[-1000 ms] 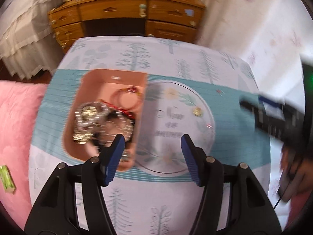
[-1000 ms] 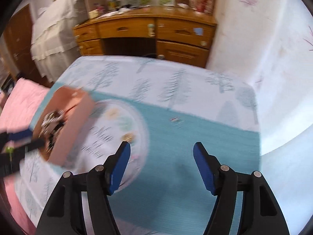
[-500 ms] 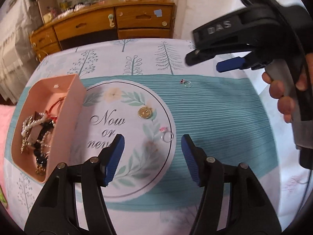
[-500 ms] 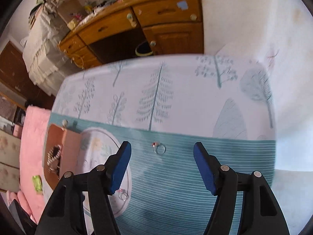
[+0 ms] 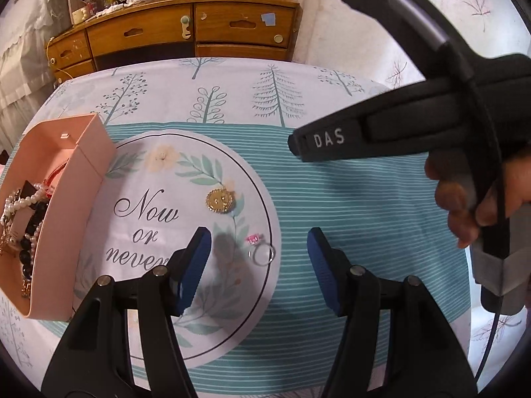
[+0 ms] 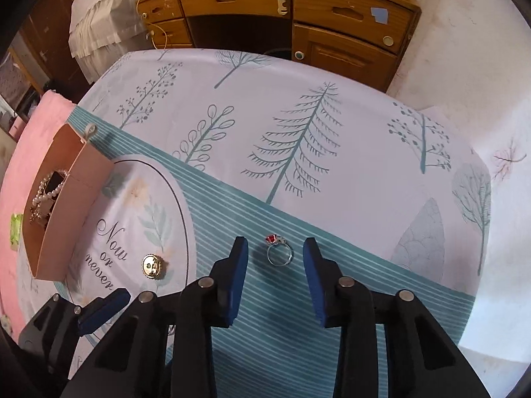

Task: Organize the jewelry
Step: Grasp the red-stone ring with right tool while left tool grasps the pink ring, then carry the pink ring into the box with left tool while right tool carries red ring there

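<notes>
A pink open box [image 5: 76,205] holding pearls and several other jewelry pieces sits at the table's left; it also shows in the right wrist view [image 6: 63,219]. A silver ring with a pink stone [image 5: 261,252] lies on the printed cloth between the fingers of my open left gripper [image 5: 259,255]. A gold round brooch [image 5: 219,201] lies just beyond it, and shows in the right wrist view [image 6: 152,266]. A silver ring with a red stone [image 6: 279,252] lies between the fingers of my open right gripper [image 6: 275,258]. The right gripper's body [image 5: 415,126] hangs over the table's right side.
The table wears a cloth [image 5: 348,199] with teal stripes, tree prints and a round "Now or never" motif. A wooden dresser [image 5: 186,33] stands behind the table. A pink bedcover [image 6: 20,152] lies to the left. A white wall is on the right.
Both grippers came down and closer to the table. The left now frames the pink-stone ring, the right frames the red-stone ring, with its fingers narrower apart than before.
</notes>
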